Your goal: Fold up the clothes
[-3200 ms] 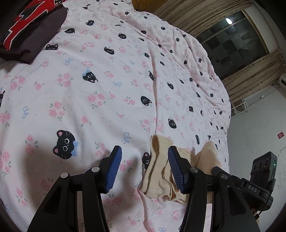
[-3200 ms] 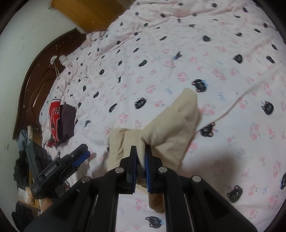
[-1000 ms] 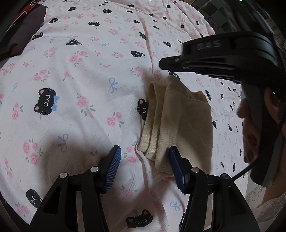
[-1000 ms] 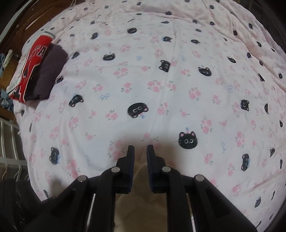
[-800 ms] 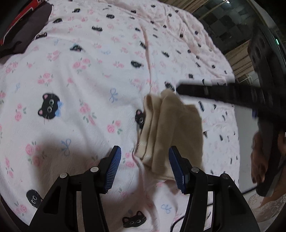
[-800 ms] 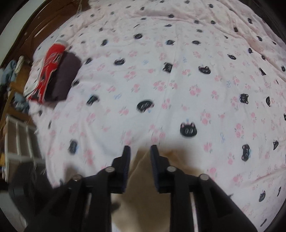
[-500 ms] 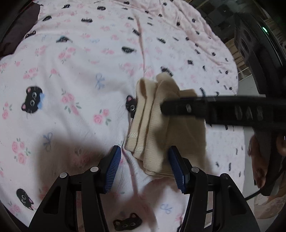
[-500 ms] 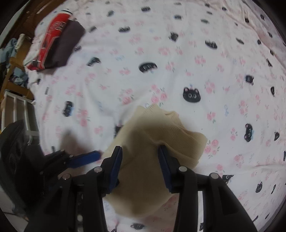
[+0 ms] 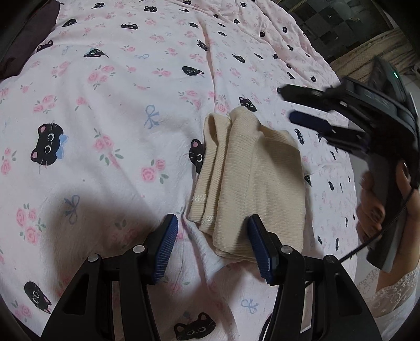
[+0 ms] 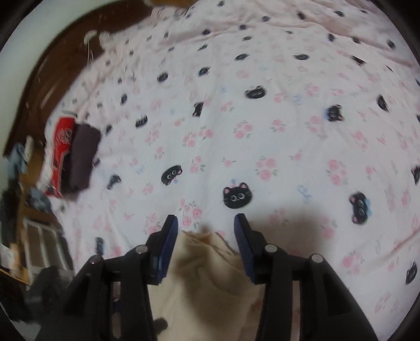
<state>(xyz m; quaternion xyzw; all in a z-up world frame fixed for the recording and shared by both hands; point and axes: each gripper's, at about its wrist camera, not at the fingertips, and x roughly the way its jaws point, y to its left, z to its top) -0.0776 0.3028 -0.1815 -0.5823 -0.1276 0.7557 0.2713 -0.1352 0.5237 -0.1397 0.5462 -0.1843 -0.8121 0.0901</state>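
A beige ribbed garment lies folded into a small rectangle on the pink cat-print bedspread. My left gripper is open, its blue pads straddling the garment's near end without closing on it. In the left wrist view my right gripper hovers open above the garment's far right corner, held by a hand. In the right wrist view the same garment fills the space under and between the open fingers of my right gripper.
A folded stack of red and dark clothes sits at the bed's left side near the wooden headboard. A white rack and clutter stand beside the bed. A dark window is beyond the bed.
My right gripper released the beige garment, opened, and swung across over it to its right side. The garment now lies flat and folded. My left gripper stayed open at its near end.
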